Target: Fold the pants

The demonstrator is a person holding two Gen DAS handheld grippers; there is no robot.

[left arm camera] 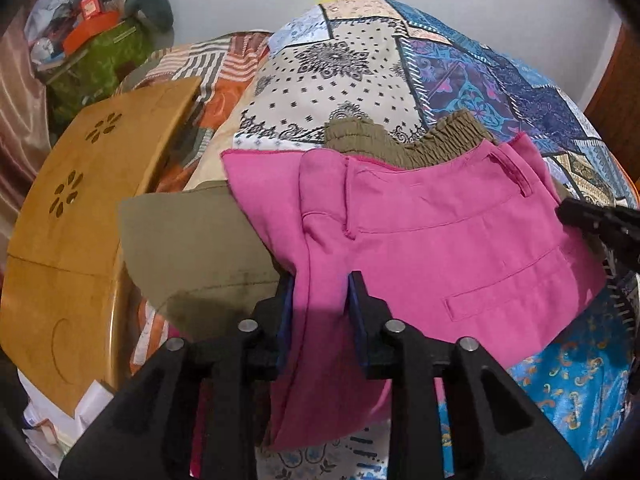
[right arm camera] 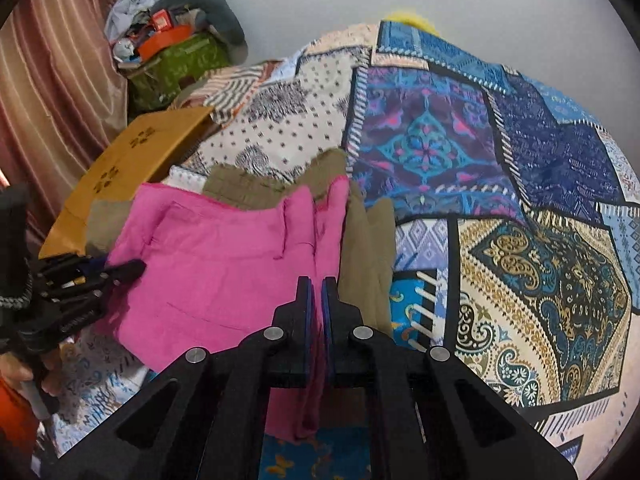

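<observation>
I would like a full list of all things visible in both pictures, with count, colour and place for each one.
pink pants: one, pink, on top of the olive garment, held by both grippers
olive garment: one, olive-brown, elastic waist, under the pink pants
patchwork bedcover: one, blue, purple, cream and gold patches, under the clothes
wooden lap table: one, yellow-brown with flower cut-outs, left of the clothes
green box: one, green, far left corner, piled with clutter
curtain: one, brownish-pink, far left
left gripper: one, black with blue pads, partly closed around a pink fold
right gripper: one, black with blue pads, shut on the pink fabric edge
</observation>
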